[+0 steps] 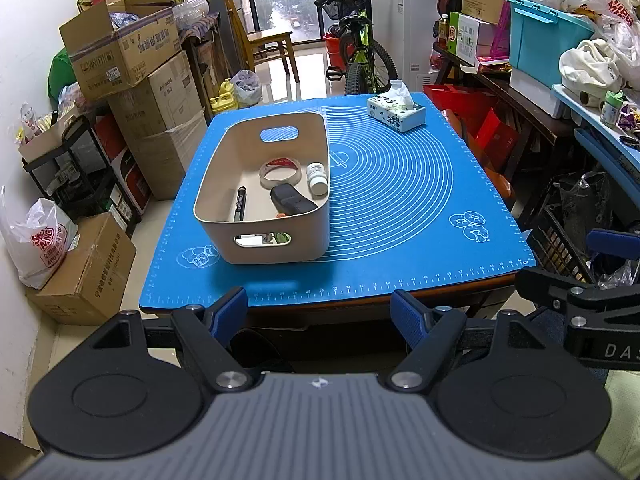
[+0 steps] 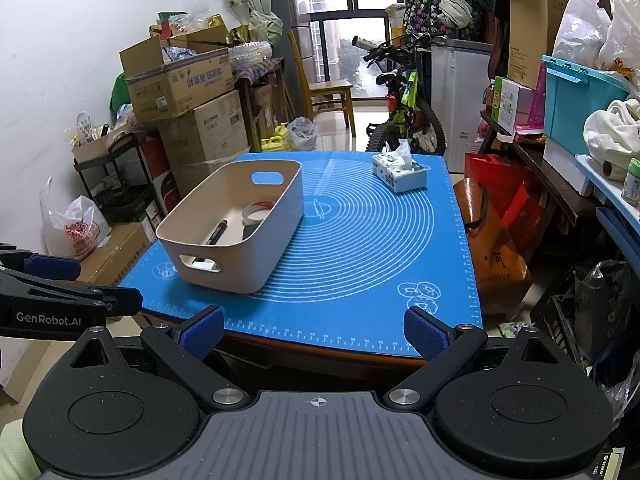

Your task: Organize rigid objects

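Clutter rings the room: stacked cardboard boxes (image 1: 128,52) along the white wall on one side, a green bicycle (image 1: 362,52) by the window, a turquoise storage bin (image 1: 544,36) on the shelves opposite. Before me stands a wooden table covered by a blue silicone mat (image 1: 400,208) printed with white concentric rings. On the mat's left part sits a beige bin (image 1: 264,236) with cut-out handles, and the rigid things lie inside it: a roll of clear tape (image 1: 279,173), a small white bottle (image 1: 317,178) against the right wall, a black marker (image 1: 241,203) toward the left wall, and a black device (image 1: 290,199) near the front whose make I cannot tell. A tissue pack (image 1: 396,112) rests well apart at the mat's far right corner. My left claw (image 1: 320,312) hovers short of the table's near edge, its blue-padded fingers (image 1: 230,310) spread wide with nothing between them. My right claw (image 2: 316,330) hangs beside it, likewise spread wide and holding nothing, also short of the near edge. Neither touches the bin or the mat.
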Demonstrator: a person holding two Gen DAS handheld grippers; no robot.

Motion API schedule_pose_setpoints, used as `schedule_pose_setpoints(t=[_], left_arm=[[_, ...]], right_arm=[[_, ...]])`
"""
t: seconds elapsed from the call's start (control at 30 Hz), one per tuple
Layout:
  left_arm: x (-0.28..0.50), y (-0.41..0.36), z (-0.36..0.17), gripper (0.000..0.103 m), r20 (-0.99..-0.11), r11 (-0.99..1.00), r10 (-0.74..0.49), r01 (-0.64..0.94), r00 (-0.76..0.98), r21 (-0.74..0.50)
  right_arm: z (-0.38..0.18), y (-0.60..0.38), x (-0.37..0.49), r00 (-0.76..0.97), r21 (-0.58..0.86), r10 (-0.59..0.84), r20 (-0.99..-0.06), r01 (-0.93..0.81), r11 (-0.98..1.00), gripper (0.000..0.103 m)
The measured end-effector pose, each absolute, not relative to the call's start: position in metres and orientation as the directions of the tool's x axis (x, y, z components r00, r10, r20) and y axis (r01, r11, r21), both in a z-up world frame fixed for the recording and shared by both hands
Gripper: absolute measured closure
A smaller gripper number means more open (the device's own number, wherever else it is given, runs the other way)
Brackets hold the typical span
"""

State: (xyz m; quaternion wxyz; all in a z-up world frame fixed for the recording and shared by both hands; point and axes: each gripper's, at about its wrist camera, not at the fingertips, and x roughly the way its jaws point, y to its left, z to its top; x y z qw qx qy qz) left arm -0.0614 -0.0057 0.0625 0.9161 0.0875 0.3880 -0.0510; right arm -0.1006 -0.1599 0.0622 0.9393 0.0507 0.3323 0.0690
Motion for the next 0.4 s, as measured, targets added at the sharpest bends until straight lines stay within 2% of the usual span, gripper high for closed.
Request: schedule_pose_setpoints(t=[0.4], left_arm=[[-0.0608,-0.0019,0.0646,0.024,-0.717,0.98,-0.021,0.155,0.697,0.122]], right_arm=[[0.0626,-0.1595,-0.1,0.769,0.141,0.164,-0.618,-0.097,0.985,0.007]])
